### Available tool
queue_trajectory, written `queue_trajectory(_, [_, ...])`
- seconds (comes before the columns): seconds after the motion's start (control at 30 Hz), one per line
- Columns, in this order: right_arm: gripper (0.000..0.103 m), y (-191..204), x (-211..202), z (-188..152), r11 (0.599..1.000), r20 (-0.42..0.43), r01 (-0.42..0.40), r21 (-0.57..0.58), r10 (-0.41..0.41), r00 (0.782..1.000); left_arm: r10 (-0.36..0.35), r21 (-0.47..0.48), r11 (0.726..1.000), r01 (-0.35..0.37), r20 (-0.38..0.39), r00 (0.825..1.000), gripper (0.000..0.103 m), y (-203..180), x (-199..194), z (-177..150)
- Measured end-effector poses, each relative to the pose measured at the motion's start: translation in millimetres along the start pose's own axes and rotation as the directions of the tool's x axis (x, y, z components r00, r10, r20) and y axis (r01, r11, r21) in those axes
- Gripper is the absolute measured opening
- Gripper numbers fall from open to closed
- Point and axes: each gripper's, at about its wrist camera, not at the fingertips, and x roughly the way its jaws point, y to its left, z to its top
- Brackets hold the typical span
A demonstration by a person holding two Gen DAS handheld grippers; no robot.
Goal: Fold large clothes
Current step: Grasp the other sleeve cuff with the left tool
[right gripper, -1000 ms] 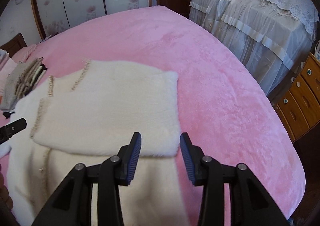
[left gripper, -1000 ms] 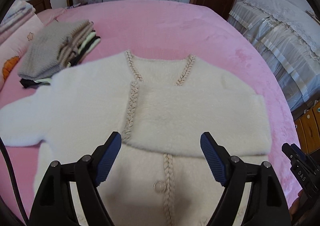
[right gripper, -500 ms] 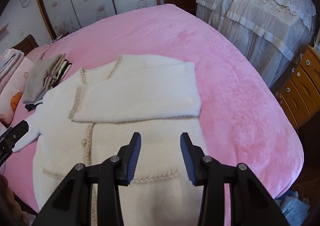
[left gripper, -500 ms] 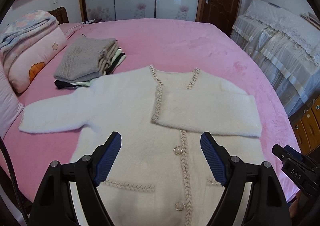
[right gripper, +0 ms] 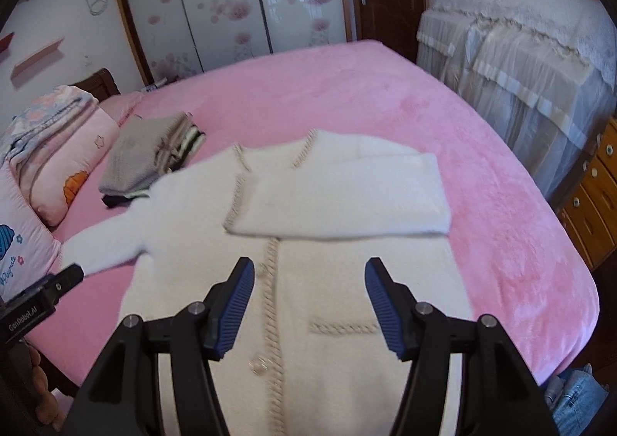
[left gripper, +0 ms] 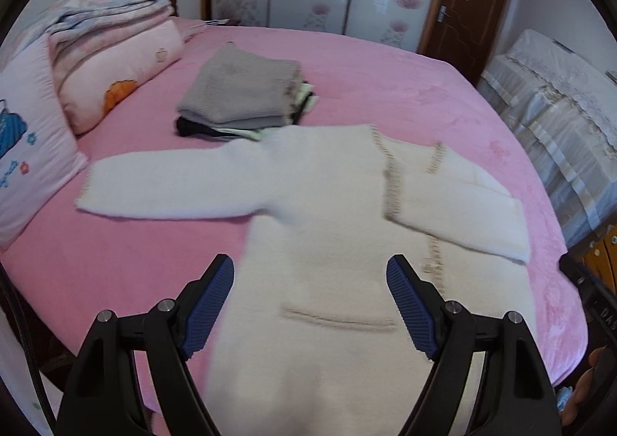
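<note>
The cardigan (left gripper: pixel 339 212) lies flat near the bed's (left gripper: pixel 385 81) front edge, one sleeve folded across it. Both claws, left (left gripper: pixel 310 305) and right (right gripper: pixel 309 305), hang released and empty. It looks soft, thick and floppy; pinch the outstretched sleeve (left gripper: pixel 154 185) at its cuff.

Bright soft daylight, motion-blurred cardigan (left gripper: pixel 331 204), fisheye bending, dark vignetted corners

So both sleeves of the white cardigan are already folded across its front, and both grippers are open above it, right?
Not quite: only one sleeve is folded across the white cardigan. The other sleeve lies stretched out on the bed, as the left wrist view shows. Both the left gripper and right gripper are open.
</note>
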Motion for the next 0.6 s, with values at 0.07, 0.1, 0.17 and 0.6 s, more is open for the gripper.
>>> queue_trajectory(0.07, [0.06, 23, -2, 3, 1.0, 0.054, -0.014, -0.017, 0.014, 0.998, 0.032, -0.025, 0.999, -0.032, 0.012, 0.999, 0.08, 28, -1, 4])
queue_trajectory(0.1, [0.06, 33, -2, 5, 0.999, 0.066, -0.037, -0.014, 0.038, 0.997, 0.049, -0.043, 0.998, -0.048, 0.019, 0.999, 0.08, 43, -1, 7])
queue_trajectory(0.17, [0.06, 54, 5, 9, 0.996, 0.072, -0.085, 0.003, 0.085, 0.994, 0.081, -0.099, 0.992, -0.078, 0.031, 0.996, 0.08, 76, 0, 12])
queue_trajectory(0.6, [0.068, 221, 91, 14, 0.943, -0.072, -0.236, -0.236, 0.226, 0.972, 0.183, -0.479, 0.86, -0.177, -0.036, 0.983, 0.08, 246, 92, 17])
